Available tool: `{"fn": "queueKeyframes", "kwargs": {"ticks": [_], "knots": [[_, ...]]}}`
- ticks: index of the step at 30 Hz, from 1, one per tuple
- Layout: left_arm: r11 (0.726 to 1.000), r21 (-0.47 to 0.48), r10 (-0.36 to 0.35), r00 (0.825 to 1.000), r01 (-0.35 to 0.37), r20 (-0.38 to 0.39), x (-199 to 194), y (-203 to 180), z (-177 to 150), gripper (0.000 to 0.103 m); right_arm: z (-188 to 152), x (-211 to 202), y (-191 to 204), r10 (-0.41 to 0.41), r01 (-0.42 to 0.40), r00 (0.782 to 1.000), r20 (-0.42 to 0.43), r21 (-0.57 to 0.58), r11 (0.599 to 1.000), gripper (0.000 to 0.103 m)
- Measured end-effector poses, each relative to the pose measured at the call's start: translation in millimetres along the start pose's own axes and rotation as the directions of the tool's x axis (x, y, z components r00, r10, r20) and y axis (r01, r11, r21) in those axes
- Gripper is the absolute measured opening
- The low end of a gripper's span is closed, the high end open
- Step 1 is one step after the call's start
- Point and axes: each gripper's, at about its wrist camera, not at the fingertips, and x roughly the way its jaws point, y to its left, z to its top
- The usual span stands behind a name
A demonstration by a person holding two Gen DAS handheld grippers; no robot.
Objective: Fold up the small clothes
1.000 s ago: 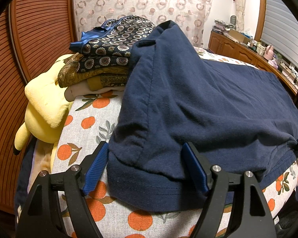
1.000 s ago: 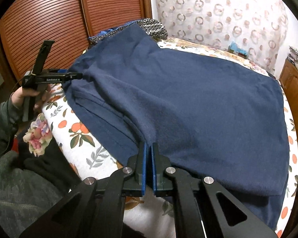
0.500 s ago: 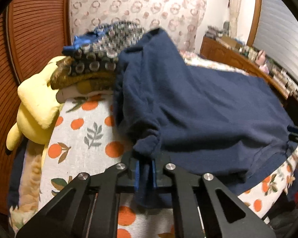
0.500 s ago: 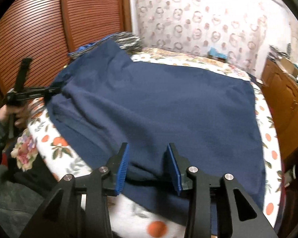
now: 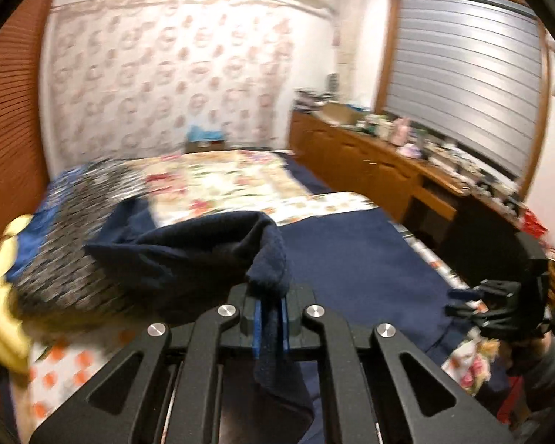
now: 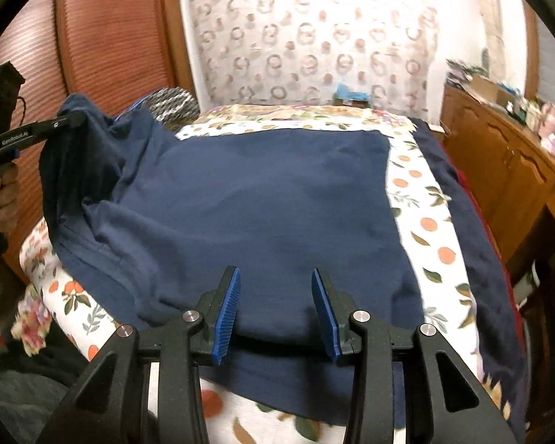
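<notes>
Here, navy garment edge in left hand-held gripper, above bedspread.

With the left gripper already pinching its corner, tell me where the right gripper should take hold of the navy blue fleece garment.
Probably the near hem of the navy blue fleece garment, directly below the open right gripper. That edge lies flat on the orange-print bedsheet and faces the gripper, so come in low from the near side. The left gripper holds the other corner raised.
</notes>
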Motion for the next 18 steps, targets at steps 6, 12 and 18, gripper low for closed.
{"fn": "queueKeyframes", "kwargs": {"ticks": [6,12,18], "knots": [[0.989,0.067,-0.126,0.991,0.129,-0.046,38,-57,31,0.008,-9,-12,-14,-0.039,0.039,0.999,0.000,0.022,0.999,0.041],[0.963,0.132,-0.226,0.972,0.233,-0.067,45,-118,60,0.008,-8,-29,-25,-0.070,0.069,0.997,0.012,0.057,0.996,0.041],[0.946,0.167,-0.246,0.952,0.277,-0.181,57,-138,48,0.019,-10,-36,-34,-0.068,0.067,0.998,0.009,0.072,0.995,0.041]]}}
